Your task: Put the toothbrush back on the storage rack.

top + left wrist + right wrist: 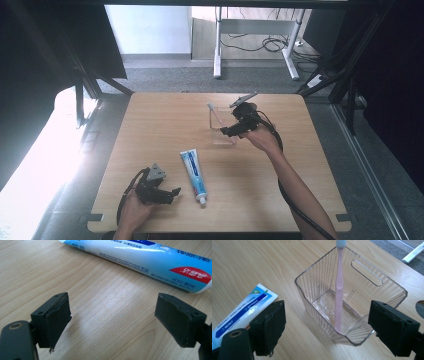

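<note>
Right gripper view: right gripper [327,322] spread wide and empty, hovering just short of clear basket [317,293], pink toothbrush [339,292] leaning inside toward twelve o'clock, apparently just released. High view: left gripper [172,192] likewise parted, toothpaste tube [194,172] lying at three o'clock, probably next for pickup.

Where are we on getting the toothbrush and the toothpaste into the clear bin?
Done: toothbrush stands leaning inside the clear bin. In hand: nothing; right gripper is open beside the bin, left gripper open near the toothpaste. Left: toothpaste lies on the table.
</note>
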{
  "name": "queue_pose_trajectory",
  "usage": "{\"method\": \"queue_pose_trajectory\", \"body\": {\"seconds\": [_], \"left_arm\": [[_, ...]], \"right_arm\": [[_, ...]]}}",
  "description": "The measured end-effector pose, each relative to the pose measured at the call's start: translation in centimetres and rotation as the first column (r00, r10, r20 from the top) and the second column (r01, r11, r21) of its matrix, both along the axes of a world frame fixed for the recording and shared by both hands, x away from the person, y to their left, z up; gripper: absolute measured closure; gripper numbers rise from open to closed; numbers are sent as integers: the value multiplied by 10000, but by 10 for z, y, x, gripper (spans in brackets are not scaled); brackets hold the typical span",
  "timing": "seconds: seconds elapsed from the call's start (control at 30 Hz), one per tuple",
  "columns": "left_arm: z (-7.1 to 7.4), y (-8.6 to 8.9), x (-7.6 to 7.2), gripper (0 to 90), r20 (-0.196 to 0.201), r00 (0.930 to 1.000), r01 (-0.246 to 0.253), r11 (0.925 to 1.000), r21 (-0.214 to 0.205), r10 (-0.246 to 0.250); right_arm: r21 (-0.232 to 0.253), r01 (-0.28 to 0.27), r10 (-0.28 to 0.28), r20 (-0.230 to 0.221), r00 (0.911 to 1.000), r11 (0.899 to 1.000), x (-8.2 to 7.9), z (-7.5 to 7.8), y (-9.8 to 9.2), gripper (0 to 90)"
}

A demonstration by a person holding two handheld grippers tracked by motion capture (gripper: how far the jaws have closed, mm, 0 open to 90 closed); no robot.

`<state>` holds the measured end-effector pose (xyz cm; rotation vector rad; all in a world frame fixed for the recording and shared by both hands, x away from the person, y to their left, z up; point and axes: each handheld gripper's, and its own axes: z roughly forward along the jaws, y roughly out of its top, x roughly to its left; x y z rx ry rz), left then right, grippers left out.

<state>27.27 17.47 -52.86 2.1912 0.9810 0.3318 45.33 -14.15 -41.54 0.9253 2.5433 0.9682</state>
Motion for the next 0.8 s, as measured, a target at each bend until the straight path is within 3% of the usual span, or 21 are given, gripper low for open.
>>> {"method": "queue_pose_trajectory", "body": {"seconds": [0.8], "left_arm": [[0,-1,-1,136,72,9999,106,9997,229,-108]], "right_arm": [[336,-193,178,441,9989,9992,-42,-4,-39,129]]}}
